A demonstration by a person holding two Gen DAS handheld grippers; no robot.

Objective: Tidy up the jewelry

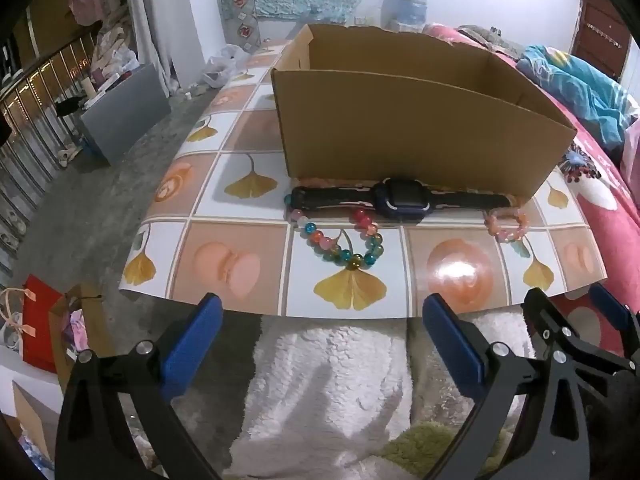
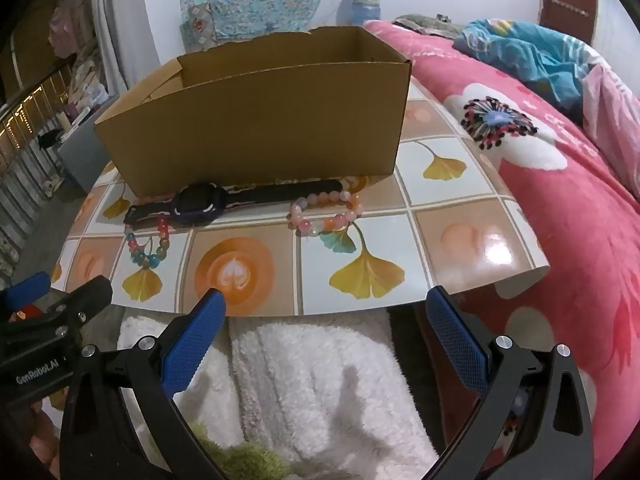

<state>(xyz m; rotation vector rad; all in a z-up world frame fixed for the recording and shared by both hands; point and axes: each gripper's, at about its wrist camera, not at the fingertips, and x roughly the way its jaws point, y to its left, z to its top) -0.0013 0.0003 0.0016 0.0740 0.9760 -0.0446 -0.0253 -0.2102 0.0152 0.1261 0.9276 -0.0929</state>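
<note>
An open cardboard box [image 1: 400, 120] [image 2: 260, 120] stands on a tiled, leaf-patterned mat [image 1: 240, 264] [image 2: 460, 240]. In front of it lies a dark smartwatch [image 1: 400, 200] [image 2: 200, 202] with its strap stretched flat. A multicoloured bead bracelet [image 1: 340, 244] [image 2: 146, 246] rests near the watch's left end, and a pink-orange bead bracelet [image 1: 506, 224] [image 2: 326, 212] lies to the right. My left gripper [image 1: 320, 312] is open over the mat's near edge with nothing between its blue pads. My right gripper [image 2: 326, 308] [image 1: 568, 304] is also open and holds nothing.
A white fluffy cloth [image 1: 332, 384] [image 2: 312, 380] lies below the mat's near edge. A pink floral blanket [image 2: 560, 200] and a teal cloth [image 2: 532, 52] cover the bed to the right. On the left the floor holds a grey box [image 1: 124, 116] and a red bag [image 1: 40, 320].
</note>
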